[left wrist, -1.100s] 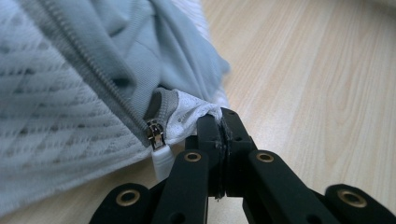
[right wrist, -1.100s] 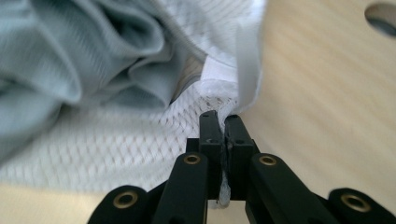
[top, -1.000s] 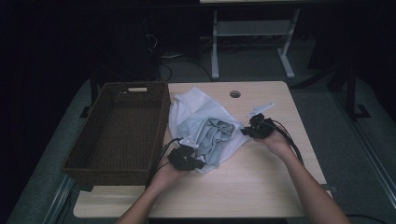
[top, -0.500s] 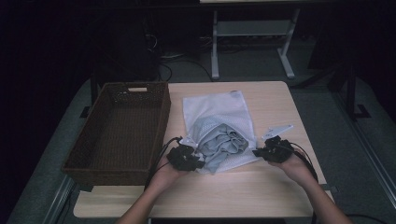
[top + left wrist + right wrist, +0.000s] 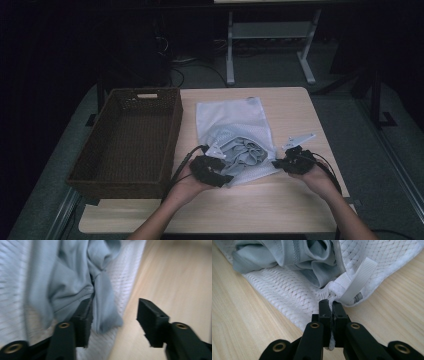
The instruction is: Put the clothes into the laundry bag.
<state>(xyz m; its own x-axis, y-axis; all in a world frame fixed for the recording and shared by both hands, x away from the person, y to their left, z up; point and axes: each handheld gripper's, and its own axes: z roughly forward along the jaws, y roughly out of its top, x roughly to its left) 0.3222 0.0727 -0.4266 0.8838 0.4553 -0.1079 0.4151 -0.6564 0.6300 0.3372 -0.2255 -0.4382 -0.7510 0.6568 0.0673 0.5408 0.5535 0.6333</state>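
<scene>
A white mesh laundry bag (image 5: 230,117) lies flat on the wooden table (image 5: 295,110), its mouth toward me. A crumpled grey garment (image 5: 245,150) sits half inside it. My left gripper (image 5: 223,169) is at the bag's near left. In the left gripper view its jaws have just been opening and stand apart (image 5: 115,307); a fold of the garment (image 5: 65,282) hangs against the left jaw, unpinched. My right gripper (image 5: 278,162) is at the bag's near right corner. The right gripper view shows it shut (image 5: 330,305) on the mesh edge (image 5: 287,287), beside a white loop strap (image 5: 359,277).
A dark wicker basket (image 5: 142,91) with nothing in it stands at the table's left, close to my left hand. Bare table lies along the front edge and to the right of the bag. Beyond the table's far edge are a metal frame (image 5: 270,35) and cables on the floor.
My right gripper has drawn the bag's corner toward the near right, spreading the bag flat. The left gripper's jaws have opened off the cloth.
</scene>
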